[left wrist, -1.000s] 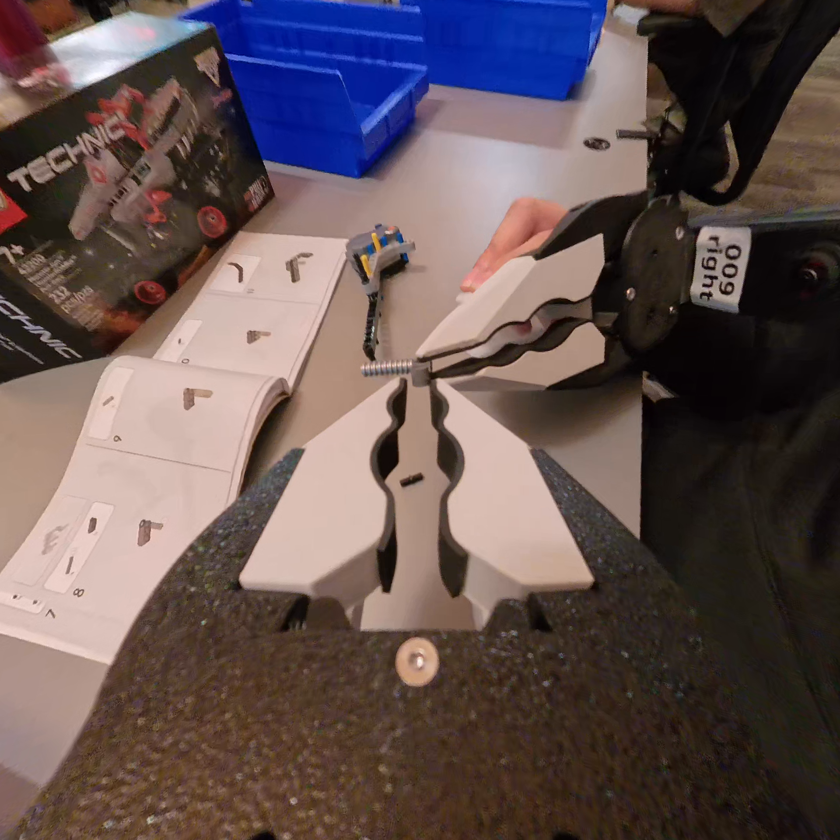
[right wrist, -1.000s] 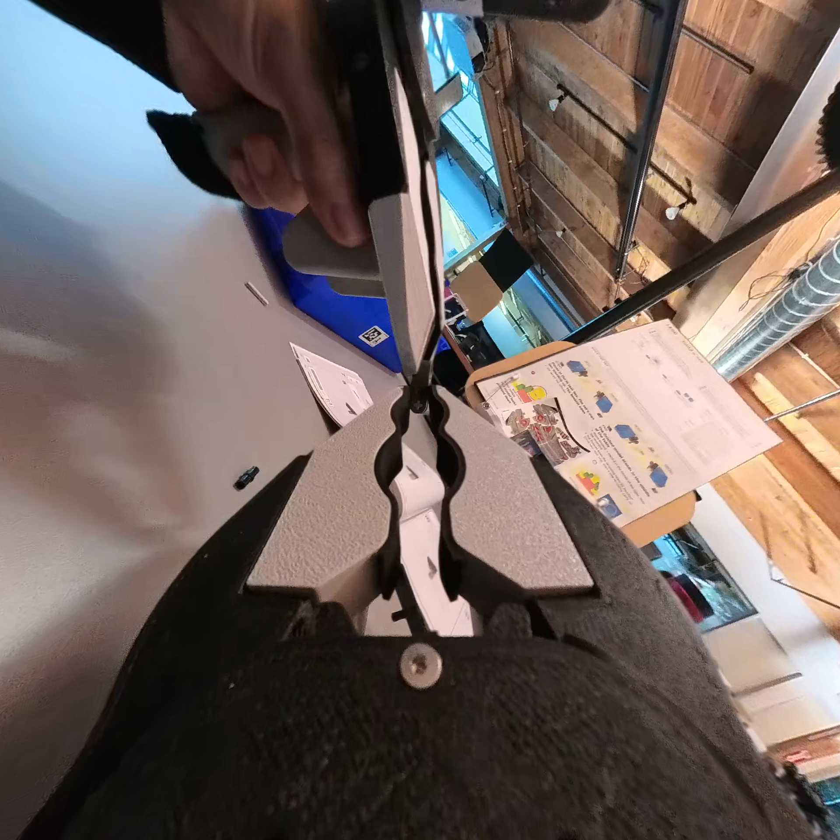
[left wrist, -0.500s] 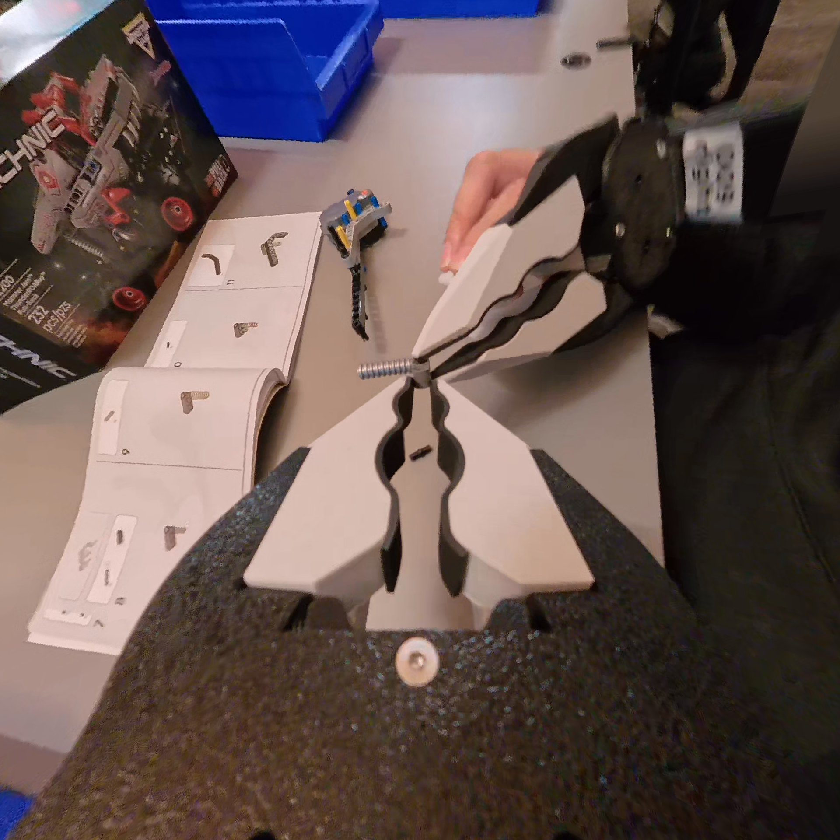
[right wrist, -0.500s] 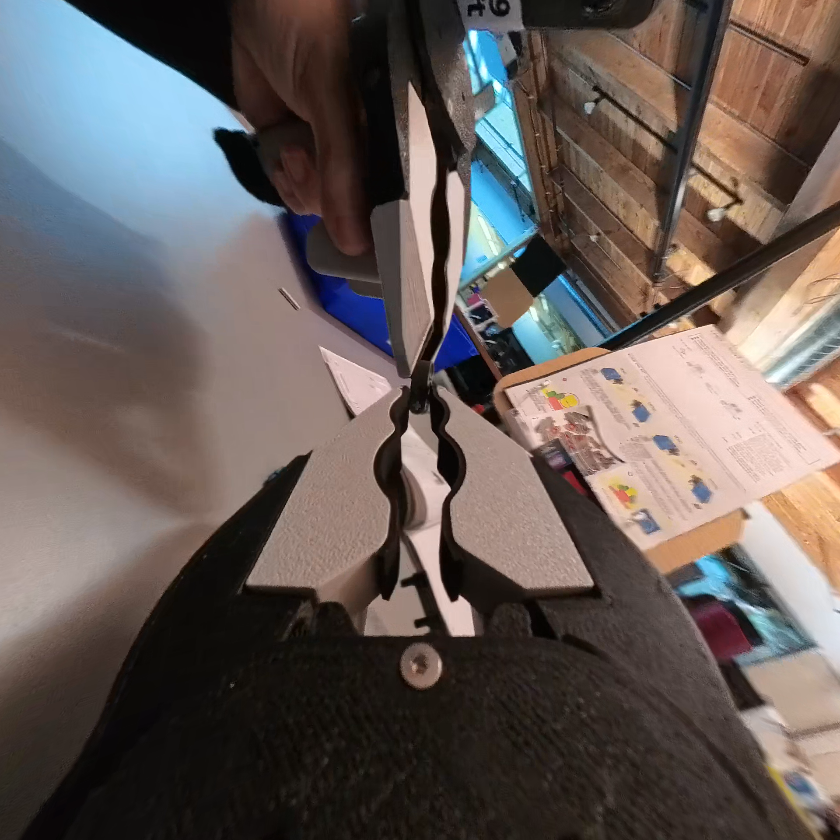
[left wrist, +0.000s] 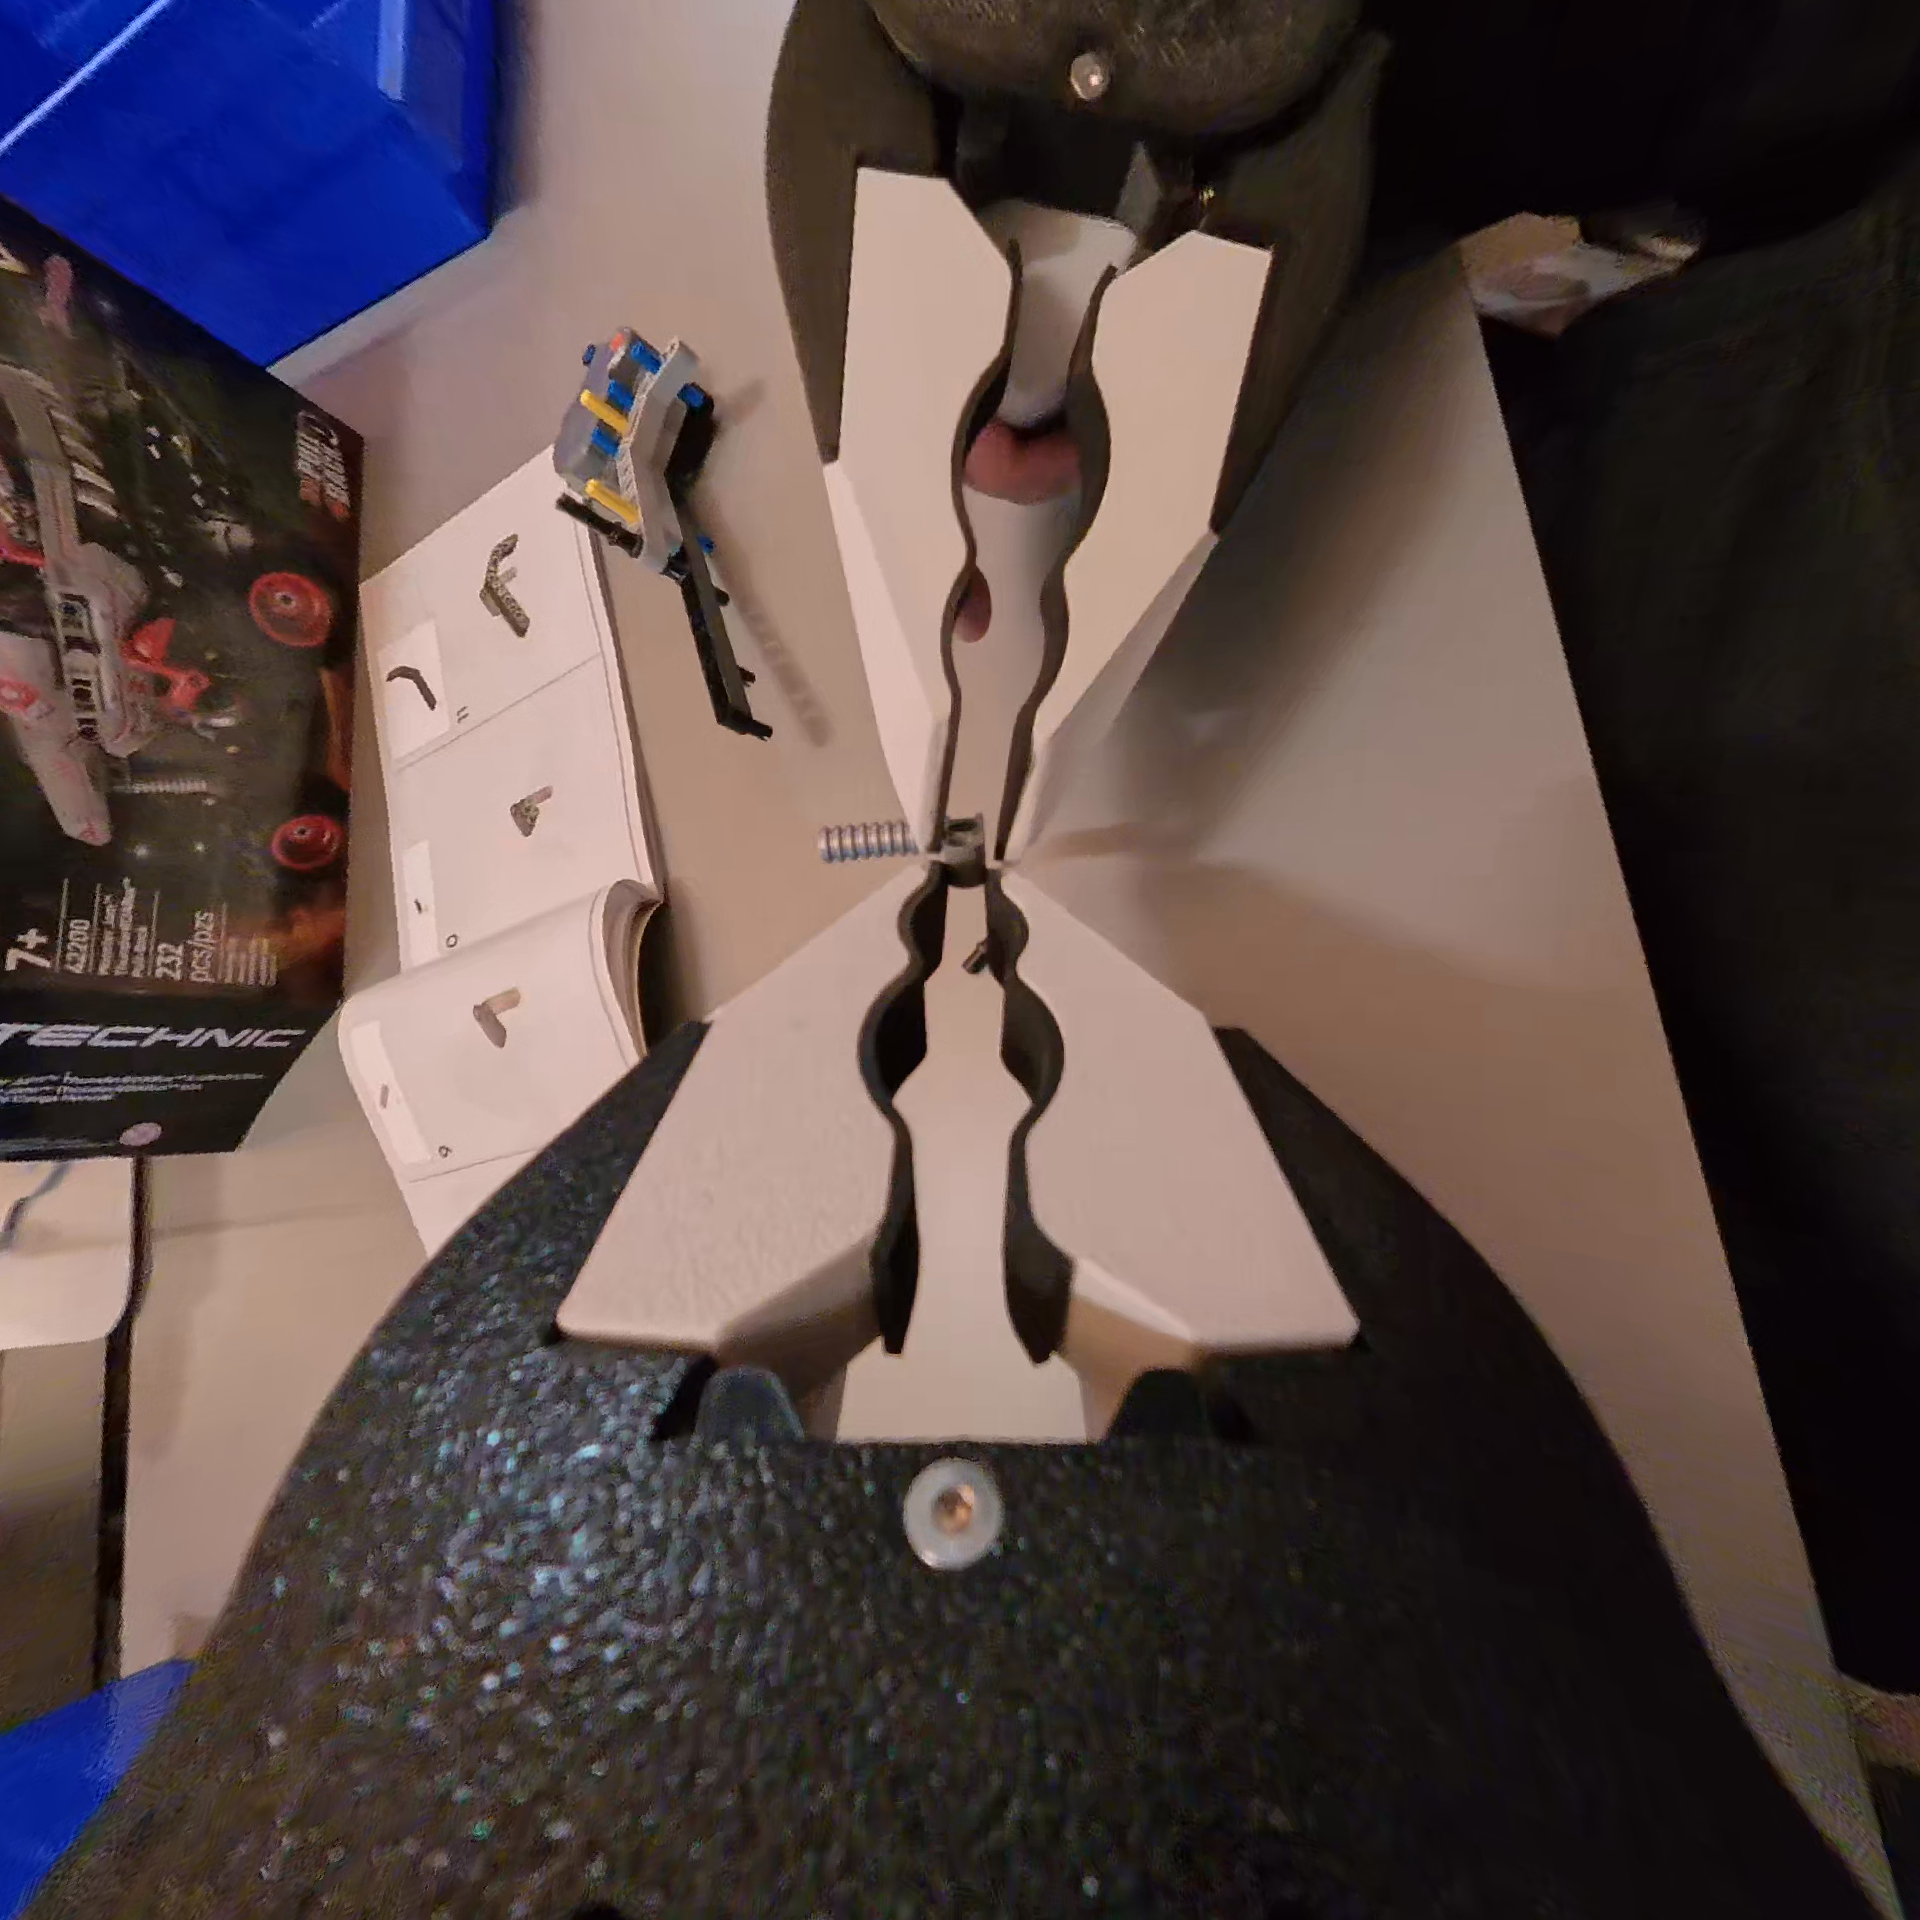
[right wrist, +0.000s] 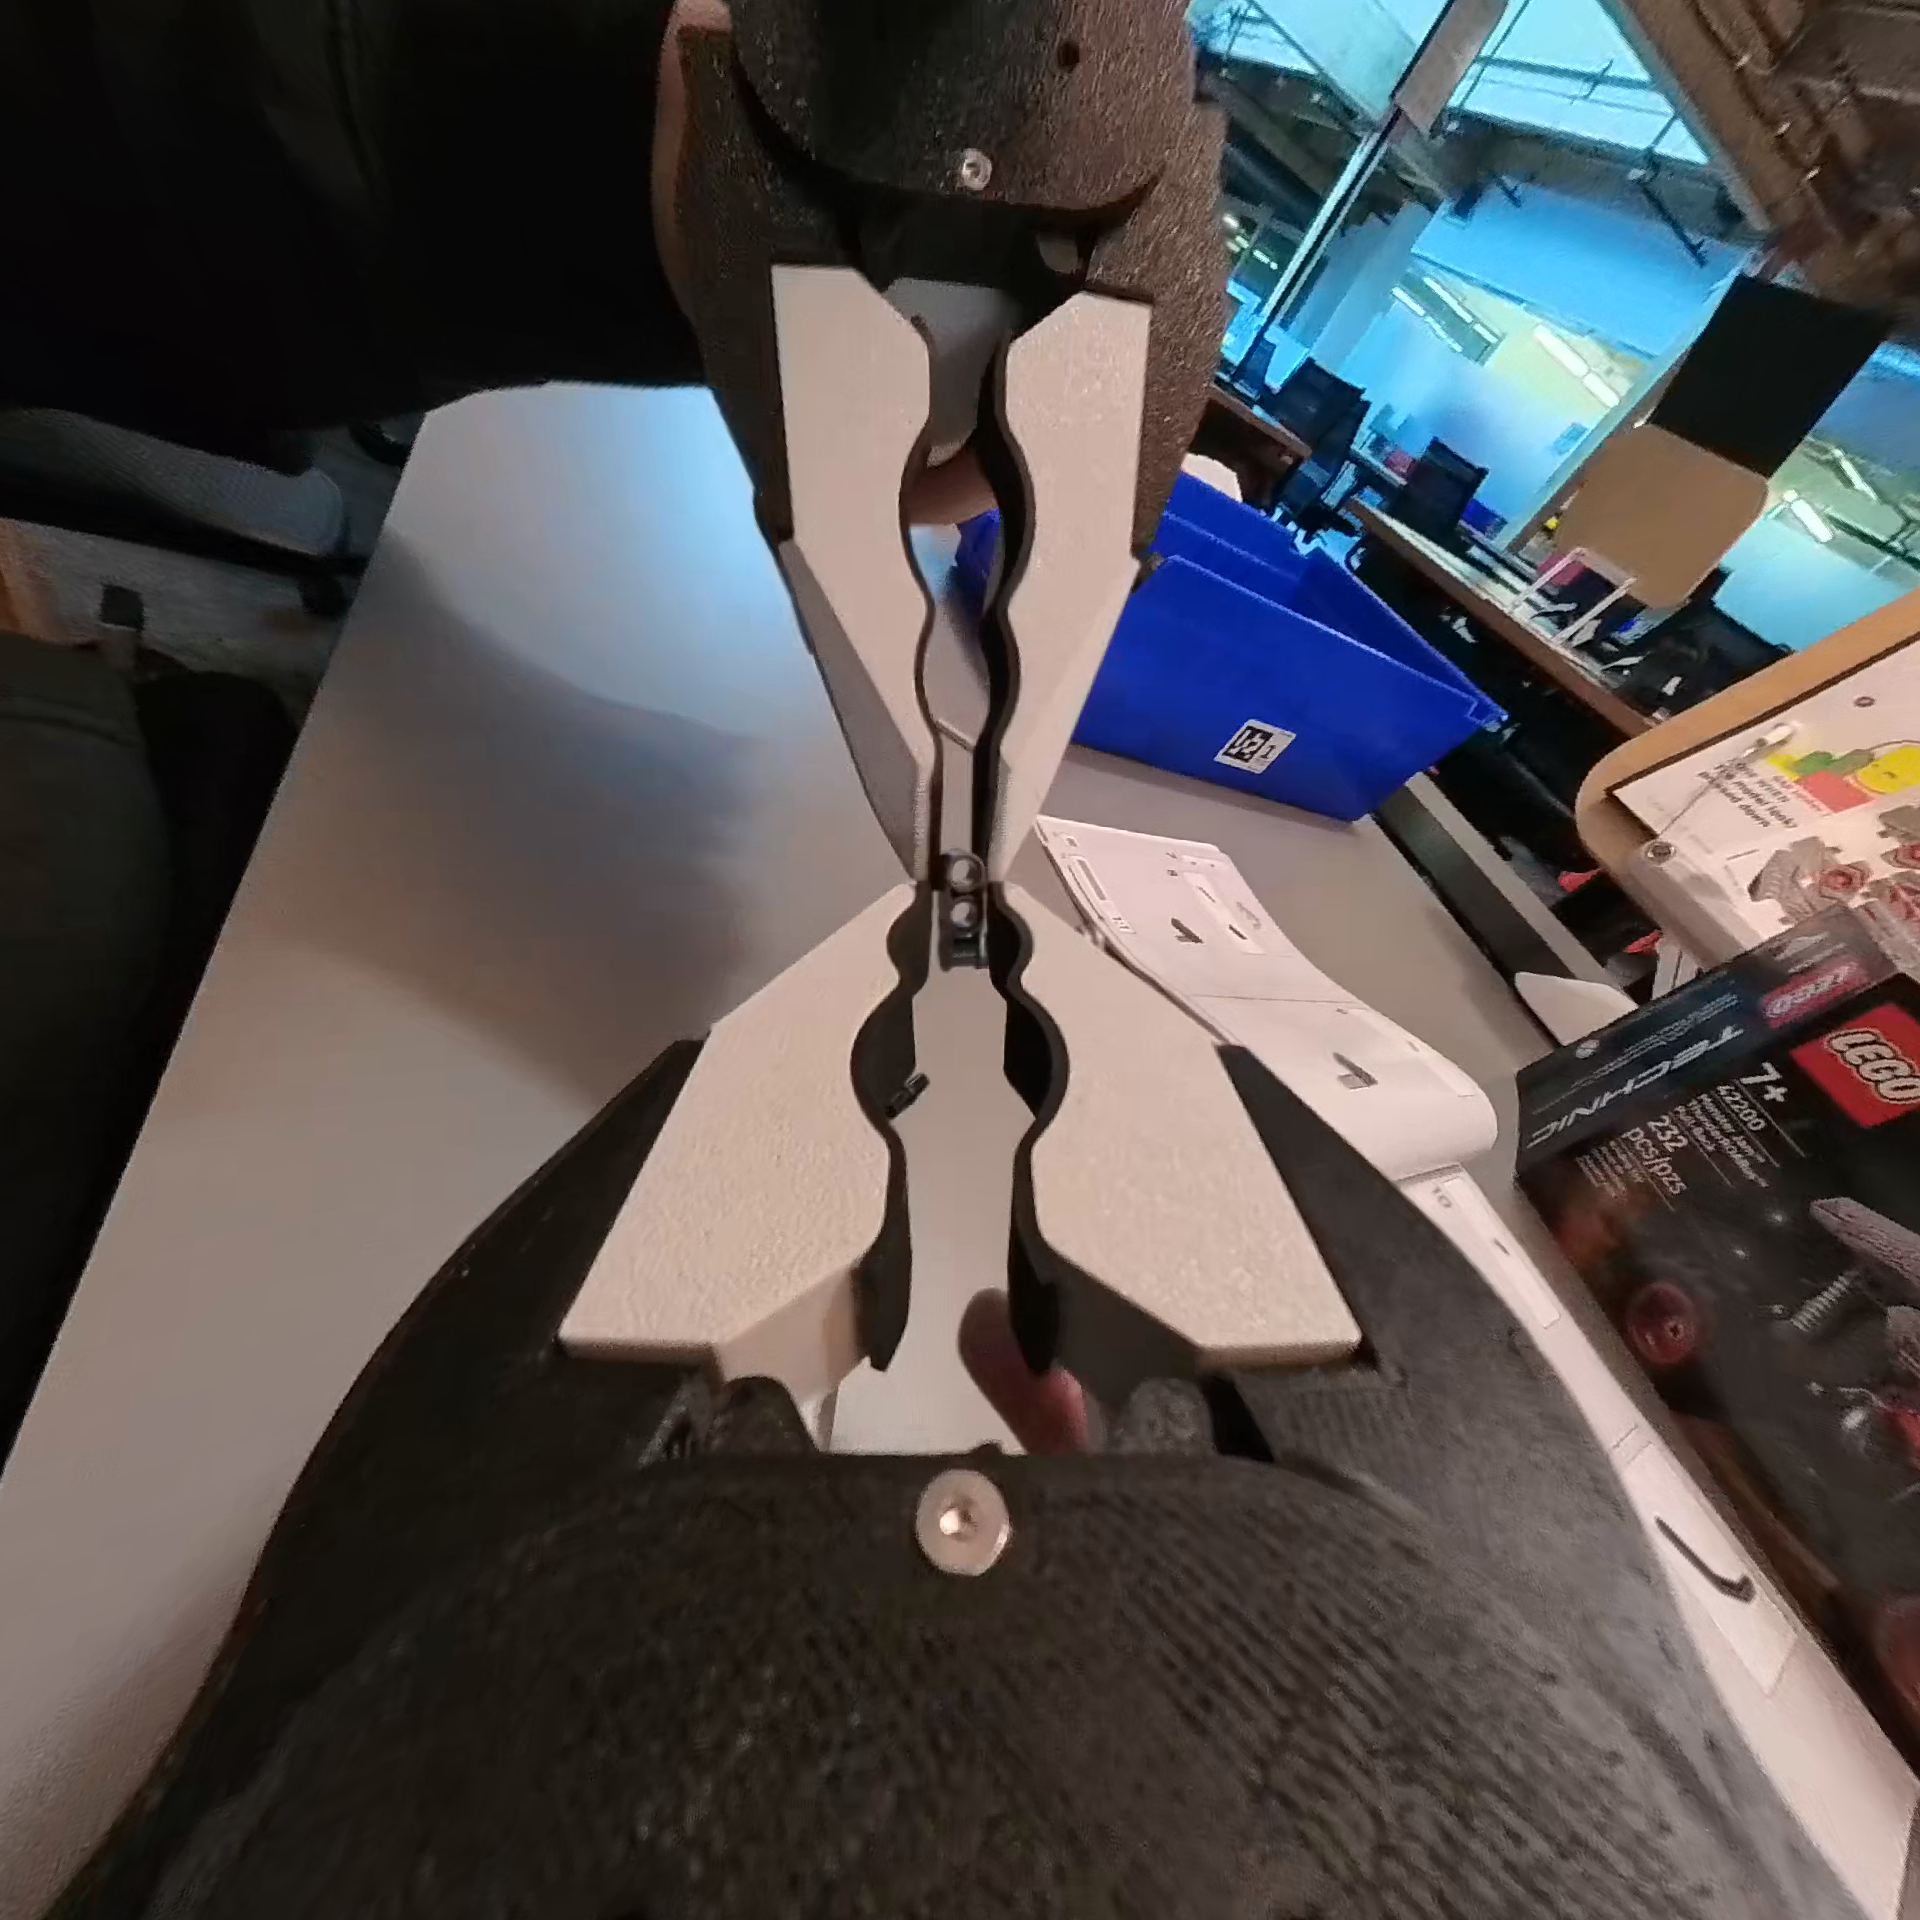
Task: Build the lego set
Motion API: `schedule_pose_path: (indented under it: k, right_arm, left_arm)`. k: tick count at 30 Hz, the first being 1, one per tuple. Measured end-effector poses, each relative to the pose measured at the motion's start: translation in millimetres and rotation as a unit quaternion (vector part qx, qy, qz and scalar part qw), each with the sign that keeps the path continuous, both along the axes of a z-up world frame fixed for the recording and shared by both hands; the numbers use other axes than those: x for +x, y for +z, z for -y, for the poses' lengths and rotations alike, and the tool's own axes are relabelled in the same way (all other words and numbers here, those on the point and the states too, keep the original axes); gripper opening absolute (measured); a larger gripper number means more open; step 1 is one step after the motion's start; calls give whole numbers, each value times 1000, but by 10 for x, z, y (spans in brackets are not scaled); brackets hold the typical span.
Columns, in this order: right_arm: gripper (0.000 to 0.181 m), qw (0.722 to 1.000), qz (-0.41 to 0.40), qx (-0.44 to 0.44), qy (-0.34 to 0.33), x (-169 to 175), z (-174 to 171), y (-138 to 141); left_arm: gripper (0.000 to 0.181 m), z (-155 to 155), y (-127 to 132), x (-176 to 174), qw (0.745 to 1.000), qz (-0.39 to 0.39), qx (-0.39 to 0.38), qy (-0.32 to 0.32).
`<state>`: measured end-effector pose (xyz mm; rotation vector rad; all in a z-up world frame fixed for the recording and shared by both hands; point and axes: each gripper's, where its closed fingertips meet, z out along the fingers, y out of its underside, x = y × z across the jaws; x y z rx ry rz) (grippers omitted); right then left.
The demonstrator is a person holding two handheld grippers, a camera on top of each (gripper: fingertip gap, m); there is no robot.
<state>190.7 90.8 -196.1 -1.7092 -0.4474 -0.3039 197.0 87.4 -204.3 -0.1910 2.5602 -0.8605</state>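
Two grippers meet tip to tip above the desk point(left wrist: 1299, 727), each clenched on one small dark lego piece point(right wrist: 962, 902). In the left wrist view, the left gripper point(left wrist: 961, 871) pinches the piece from below while the right gripper point(left wrist: 971, 831) comes down from the top of the frame onto the same piece; a little ridged spring point(left wrist: 864, 840) sticks out sideways to the left of the joined tips. The right wrist view shows the mirror of this: the right gripper point(right wrist: 961, 940) holds the lower end of the piece and the left gripper point(right wrist: 961, 868) the upper end. Whether it is one piece or two pressed together is hard to tell.

A tiny black pin point(left wrist: 975, 958) lies on the desk just under the tips. Farther left rests a partly built grey model point(left wrist: 649, 457) with blue and yellow pins, beside the open instruction booklet point(left wrist: 499, 727). Beyond that stands the black set box point(left wrist: 156, 727), printed with writing and a picture of a truck, and a blue bin point(left wrist: 260, 145).
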Motion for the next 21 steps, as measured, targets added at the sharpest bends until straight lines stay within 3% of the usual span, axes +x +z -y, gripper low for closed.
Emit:
schedule_pose_path:
  k: [10,15,18,21]
  right_arm:
    - [5,1000,6,-15,2,-1,-19,-87]
    - [5,999,26,-12,-41,146,-26,-121]
    - [5,996,41,8,-76,245,-30,-74]
    - [5,992,65,25,-105,307,-38,-18]
  left_arm:
    - [5,5,-27,-13,999,3,40,-34]
    - [12,-139,20,118,998,-2,13,58]
    - [14,-131,67,146,987,-53,-77,131]
    - [29,-96,55,163,958,-119,-164,201]
